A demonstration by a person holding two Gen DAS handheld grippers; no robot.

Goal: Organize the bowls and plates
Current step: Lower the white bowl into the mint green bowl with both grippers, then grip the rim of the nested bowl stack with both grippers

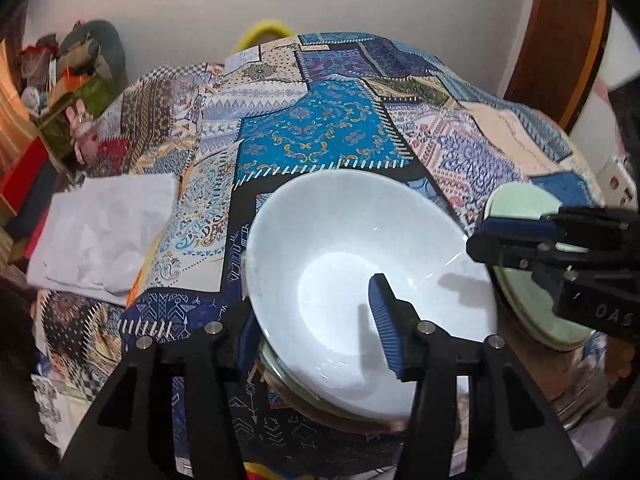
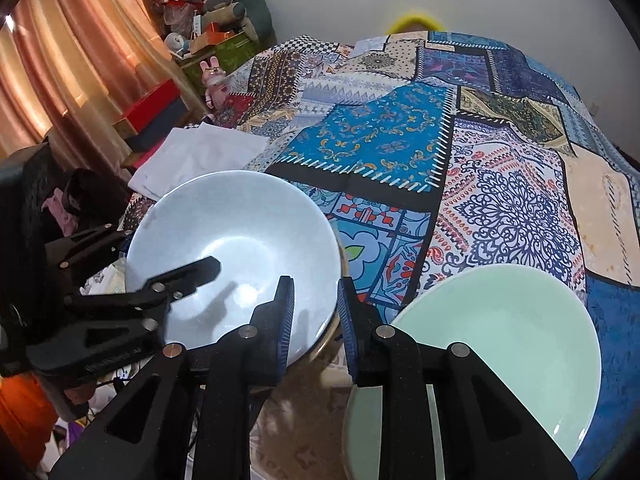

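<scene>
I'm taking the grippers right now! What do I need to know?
Left gripper: open, fingers straddling the white bowl's near wall, not pinching it.
Right gripper: shut, between the two bowls; nothing seems held.
White bowl rests on stacked dishes; green bowl sits apart, to its right.
Done: white bowl stacked.
Left: lift the left gripper clear, then probably sort the green bowl.

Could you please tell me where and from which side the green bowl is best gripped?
Probably by its thin rim, one finger inside and one outside. The green bowl sits upright with its mouth open, and the right gripper is beside its near-left edge, so coming down there from above looks easiest.
</scene>
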